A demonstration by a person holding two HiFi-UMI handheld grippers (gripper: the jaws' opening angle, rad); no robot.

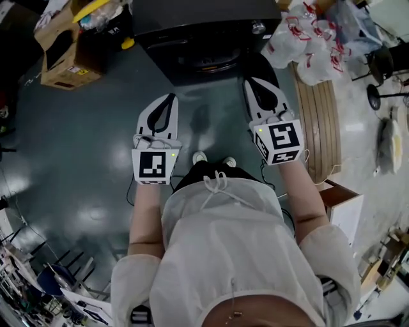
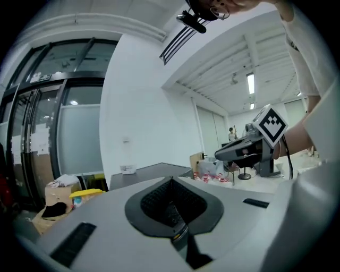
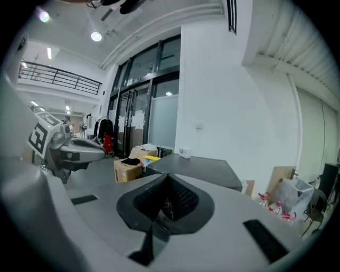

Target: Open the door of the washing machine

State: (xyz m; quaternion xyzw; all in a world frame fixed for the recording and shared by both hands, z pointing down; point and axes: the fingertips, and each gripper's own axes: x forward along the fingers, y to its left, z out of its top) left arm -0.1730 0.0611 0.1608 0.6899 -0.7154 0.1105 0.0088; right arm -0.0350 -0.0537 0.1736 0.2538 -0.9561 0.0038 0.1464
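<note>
Cardboard box on floor, far left, near top corner. Left gripper held in air in front of person, fingers pressed together, nothing between them. Washing machine dark, top middle, straight ahead of person, round door on front. No gripper touches it. Right gripper in air too, tip near machine's right corner, fingers pressed together, holding nothing. White plastic bags just right of machine.

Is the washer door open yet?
Shut, it seems: in the head view the round door sits flush in the washing machine front, with nothing swung out.
</note>
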